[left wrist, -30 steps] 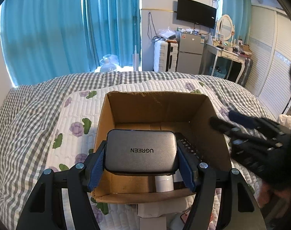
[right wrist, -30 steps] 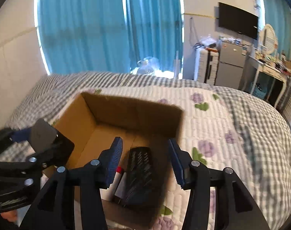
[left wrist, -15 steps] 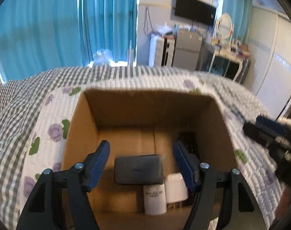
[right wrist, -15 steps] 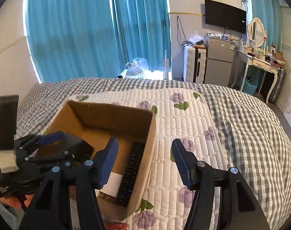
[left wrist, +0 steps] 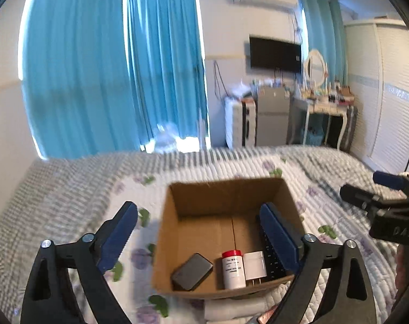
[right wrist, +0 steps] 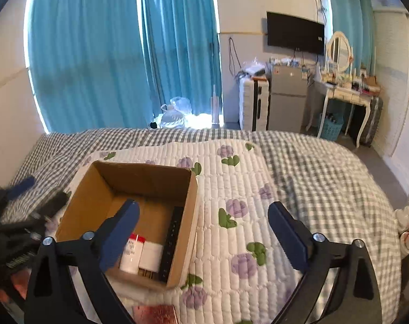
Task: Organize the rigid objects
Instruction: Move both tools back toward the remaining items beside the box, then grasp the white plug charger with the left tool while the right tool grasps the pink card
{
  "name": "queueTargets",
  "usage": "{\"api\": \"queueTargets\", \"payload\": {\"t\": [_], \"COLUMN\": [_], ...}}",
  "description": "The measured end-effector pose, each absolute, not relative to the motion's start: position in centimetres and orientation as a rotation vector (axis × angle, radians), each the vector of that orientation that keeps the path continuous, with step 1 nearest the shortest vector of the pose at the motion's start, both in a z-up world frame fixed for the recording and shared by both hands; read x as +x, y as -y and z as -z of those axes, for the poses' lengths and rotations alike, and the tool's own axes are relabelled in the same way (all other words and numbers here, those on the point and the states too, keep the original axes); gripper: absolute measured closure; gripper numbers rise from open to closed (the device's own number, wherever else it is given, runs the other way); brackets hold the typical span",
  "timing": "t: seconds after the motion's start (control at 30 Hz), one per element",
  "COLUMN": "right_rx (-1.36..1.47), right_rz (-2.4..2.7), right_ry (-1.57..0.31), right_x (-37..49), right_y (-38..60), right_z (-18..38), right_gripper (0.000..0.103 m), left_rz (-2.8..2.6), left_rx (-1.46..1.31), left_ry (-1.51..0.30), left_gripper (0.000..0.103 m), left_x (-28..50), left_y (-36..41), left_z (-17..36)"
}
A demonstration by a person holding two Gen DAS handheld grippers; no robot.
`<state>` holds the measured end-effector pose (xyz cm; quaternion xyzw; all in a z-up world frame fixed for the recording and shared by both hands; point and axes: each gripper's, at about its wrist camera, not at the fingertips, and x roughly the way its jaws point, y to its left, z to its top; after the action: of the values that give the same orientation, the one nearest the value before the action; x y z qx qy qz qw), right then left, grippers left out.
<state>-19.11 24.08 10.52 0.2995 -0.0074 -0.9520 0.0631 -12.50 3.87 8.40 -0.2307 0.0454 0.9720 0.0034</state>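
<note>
An open cardboard box [left wrist: 290,199] stands on the quilted bed; it also shows in the right wrist view [right wrist: 189,213]. Inside lie a grey power bank [left wrist: 192,271], a white bottle with a red cap [left wrist: 232,268], a white charger [left wrist: 255,266] and a black remote [left wrist: 272,253] along the right wall. The bottle [right wrist: 131,253], charger [right wrist: 150,256] and remote [right wrist: 172,245] show from the right too. My left gripper [left wrist: 199,233] is open and empty above the box. My right gripper [right wrist: 201,233] is open and empty over the box's right wall; it shows at the right edge of the left wrist view [left wrist: 379,208].
The white floral quilt [right wrist: 247,216] covers a grey checked bed [right wrist: 326,167]. A red-patterned flat item [right wrist: 156,314] lies just in front of the box. A fridge, suitcase and dressing table stand by the far wall, blue curtains behind the bed.
My left gripper opened and dropped the grey power bank into the box, then rose and drew back. My right gripper pulled back and to the right, away from the box.
</note>
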Motion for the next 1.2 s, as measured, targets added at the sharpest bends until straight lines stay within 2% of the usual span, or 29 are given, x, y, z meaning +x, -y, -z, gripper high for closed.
{"api": "queueTargets", "payload": {"t": [0.07, 0.2, 0.4, 0.63, 0.83, 0.97, 1.2], "right_rx": [0.878, 0.845, 0.878, 1.031, 1.242, 1.301, 1.337], "right_rz": [2.891, 2.888, 2.849, 2.789, 2.708, 2.668, 2.659], "right_ry": [-0.012, -0.080, -0.165, -0.120, -0.198, -0.225, -0.251], "right_x": [-17.1, -13.5, -10.6, -11.0, -12.4, -13.2, -13.2], "right_y": [-23.9, -23.1, -21.5, -21.0, -20.4, -19.9, -19.8], "right_z": [-11.3, -12.1, -10.8, -4.7, 1.5, 3.0, 3.7], "right_gripper": [0.000, 0.000, 0.000, 0.000, 0.000, 0.000, 0.000], "left_rz": [-3.080, -3.089, -3.077, -3.014, -2.925, -2.834, -2.713], "left_rx": [-0.663, -0.610, -0.592, -0.810, -1.065, -1.246, -1.375], "left_ry": [-0.122, -0.080, -0.099, -0.059, -0.074, -0.007, -0.186], "left_gripper": [0.004, 0.001, 0.000, 0.000, 0.000, 0.000, 0.002], "left_x": [-10.5, -7.1, -4.2, -5.3, -7.3, -8.6, -9.4], "left_y": [-3.4, -2.7, -2.5, -1.8, -1.3, -0.9, -3.8], "left_z": [-9.6, -10.8, -9.6, -2.6, 4.6, 7.7, 11.0]}}
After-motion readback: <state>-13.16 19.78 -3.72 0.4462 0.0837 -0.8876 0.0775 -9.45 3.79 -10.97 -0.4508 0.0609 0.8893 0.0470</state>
